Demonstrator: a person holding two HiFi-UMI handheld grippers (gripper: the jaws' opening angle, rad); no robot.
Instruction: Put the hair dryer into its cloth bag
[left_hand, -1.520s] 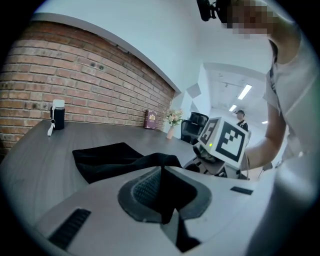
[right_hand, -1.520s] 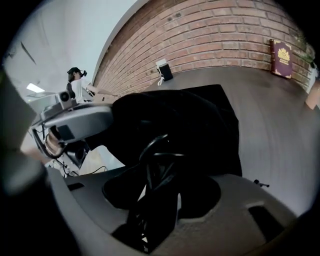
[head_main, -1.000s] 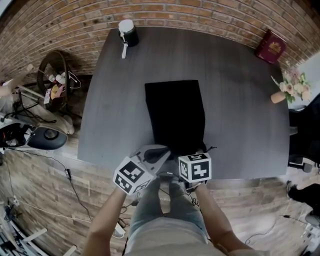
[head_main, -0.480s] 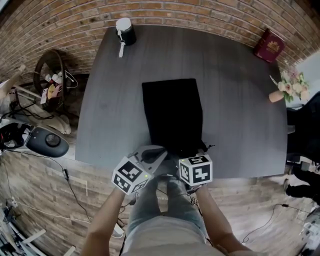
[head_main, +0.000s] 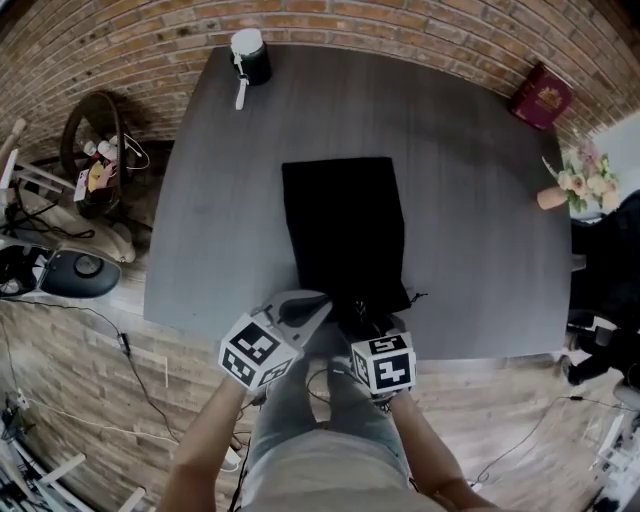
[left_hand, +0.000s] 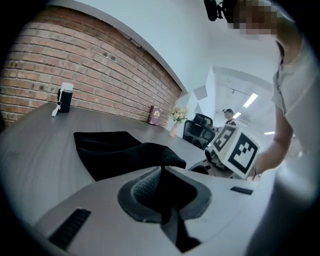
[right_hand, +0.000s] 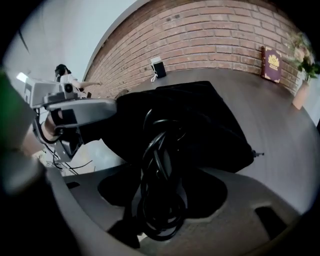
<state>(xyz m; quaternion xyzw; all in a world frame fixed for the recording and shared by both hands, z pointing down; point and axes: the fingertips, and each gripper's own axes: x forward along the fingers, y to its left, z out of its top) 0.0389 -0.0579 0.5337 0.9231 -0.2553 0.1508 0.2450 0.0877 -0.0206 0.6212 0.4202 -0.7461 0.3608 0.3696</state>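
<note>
- left gripper (left_hand: 161, 169), jaws closed, pinches the near edge of the black cloth bag (head_main: 345, 225) on the dark grey table (head_main: 480, 200).
- right gripper (head_main: 368, 322), jaws closing, straddles a coiled black power cord (right_hand: 159, 200).

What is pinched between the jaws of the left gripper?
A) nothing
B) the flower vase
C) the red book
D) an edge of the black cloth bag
D: the jaws of the left gripper are shut on a fold of the black cloth bag.
</note>
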